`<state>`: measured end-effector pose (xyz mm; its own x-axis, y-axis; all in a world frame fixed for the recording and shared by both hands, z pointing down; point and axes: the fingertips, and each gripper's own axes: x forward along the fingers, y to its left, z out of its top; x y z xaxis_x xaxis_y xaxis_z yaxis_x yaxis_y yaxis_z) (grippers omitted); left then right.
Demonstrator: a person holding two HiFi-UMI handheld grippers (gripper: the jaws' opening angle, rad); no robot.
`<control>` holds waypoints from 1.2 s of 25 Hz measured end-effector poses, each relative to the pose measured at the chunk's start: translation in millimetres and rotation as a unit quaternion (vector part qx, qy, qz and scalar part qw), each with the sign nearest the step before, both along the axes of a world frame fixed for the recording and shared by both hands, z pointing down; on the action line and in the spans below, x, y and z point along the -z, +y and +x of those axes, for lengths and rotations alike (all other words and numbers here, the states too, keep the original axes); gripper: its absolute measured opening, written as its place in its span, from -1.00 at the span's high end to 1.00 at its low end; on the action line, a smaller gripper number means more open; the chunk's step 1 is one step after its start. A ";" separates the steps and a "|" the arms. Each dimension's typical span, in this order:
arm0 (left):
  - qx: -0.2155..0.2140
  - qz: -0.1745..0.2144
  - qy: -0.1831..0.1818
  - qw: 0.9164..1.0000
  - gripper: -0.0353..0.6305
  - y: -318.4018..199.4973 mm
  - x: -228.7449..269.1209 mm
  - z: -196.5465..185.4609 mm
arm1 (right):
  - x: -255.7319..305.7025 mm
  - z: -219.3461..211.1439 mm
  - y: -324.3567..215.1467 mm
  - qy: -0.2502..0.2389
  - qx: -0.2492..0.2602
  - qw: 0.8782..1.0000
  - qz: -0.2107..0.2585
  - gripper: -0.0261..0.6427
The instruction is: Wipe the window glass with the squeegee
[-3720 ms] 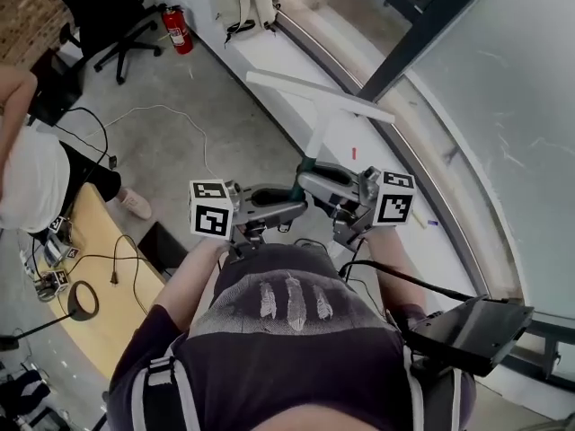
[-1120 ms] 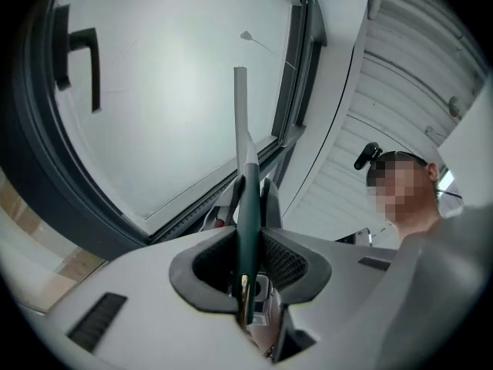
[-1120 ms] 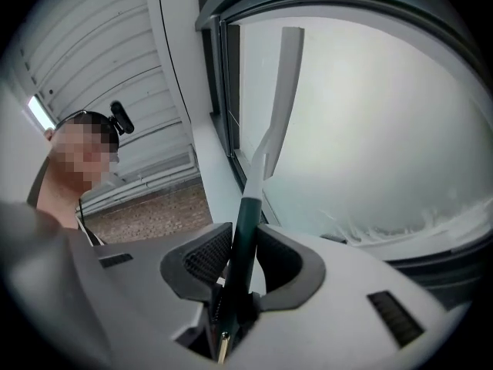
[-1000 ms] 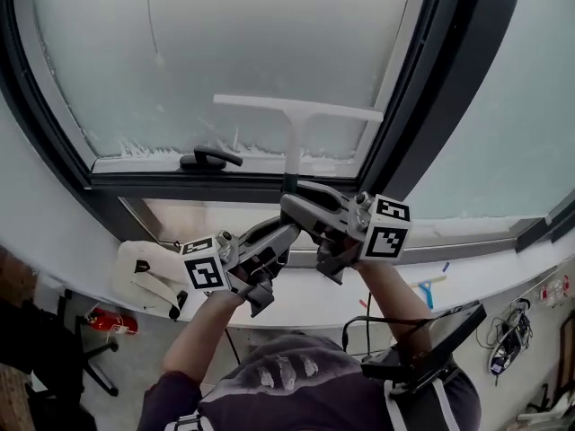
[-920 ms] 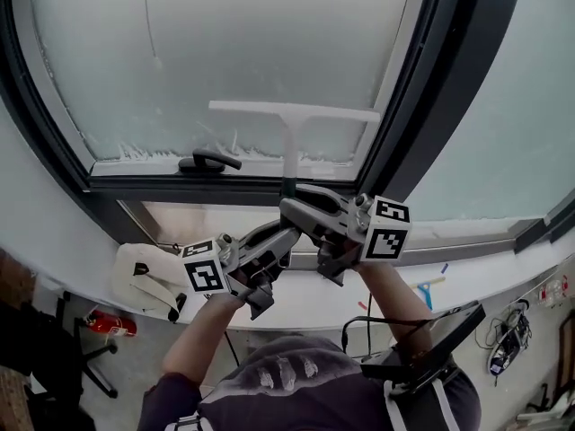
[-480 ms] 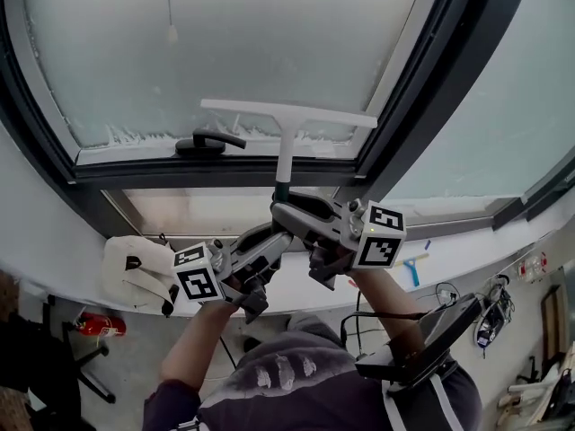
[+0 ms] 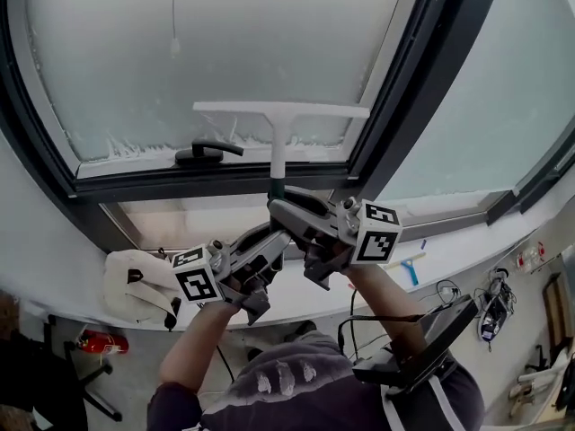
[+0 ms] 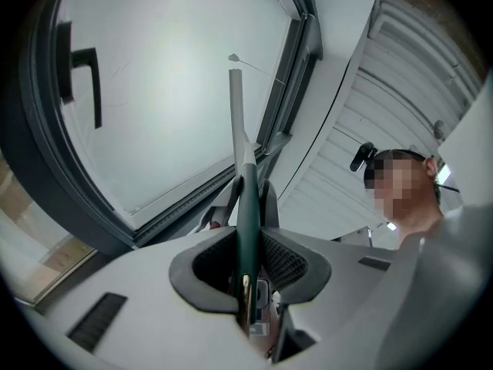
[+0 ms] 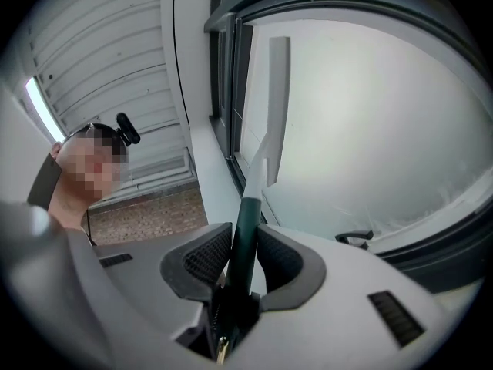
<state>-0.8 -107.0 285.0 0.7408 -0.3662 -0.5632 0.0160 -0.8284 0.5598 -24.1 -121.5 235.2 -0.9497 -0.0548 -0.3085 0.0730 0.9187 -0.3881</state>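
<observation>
Window glass (image 7: 252, 52), frosted and pale, fills the upper part of the head view, set in a dark frame (image 7: 431, 70) whose lower bar runs above a white sill (image 7: 467, 245). A white bag (image 7: 135, 281) lies on the sill at the left.

In front of the lower part of the pane is the squeegee (image 7: 278, 111), its long white blade level and its shaft pointing down toward the person. Whether the blade presses on the glass cannot be told.

Both tools grip the squeegee's dark green handle. The right gripper (image 9: 235, 257) is higher on it, with its jaws pinching the handle from both sides. The left gripper (image 8: 248, 245) is just below and is likewise clamped on the green handle, which runs up between its pads.

A black window handle (image 7: 208, 153) sits on the lower frame bar, just below the blade's left end. A small blue and yellow tool (image 7: 406, 266) lies on the sill to the right of the grippers.
</observation>
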 end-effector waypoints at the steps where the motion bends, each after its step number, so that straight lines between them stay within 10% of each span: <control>1: -0.003 0.004 0.003 1.000 0.59 -4.3 3.4 3.3 | 3.5 2.4 -3.8 -0.002 -0.003 1.000 0.003 0.66; 8: 0.014 0.036 -0.022 0.999 0.59 -65.0 53.9 31.9 | 53.0 36.4 -62.4 -0.015 -0.028 0.999 0.033 0.66; 30: 0.130 0.064 0.064 0.987 0.60 -187.0 177.7 53.0 | 173.4 58.0 -181.8 -0.072 0.028 0.995 0.061 0.65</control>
<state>52.1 -294.0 107.3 0.5500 -0.4547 -0.7006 -0.1428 -0.8777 0.4575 33.8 -303.3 61.8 -0.8957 0.0420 -0.4427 0.1714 0.9513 -0.2564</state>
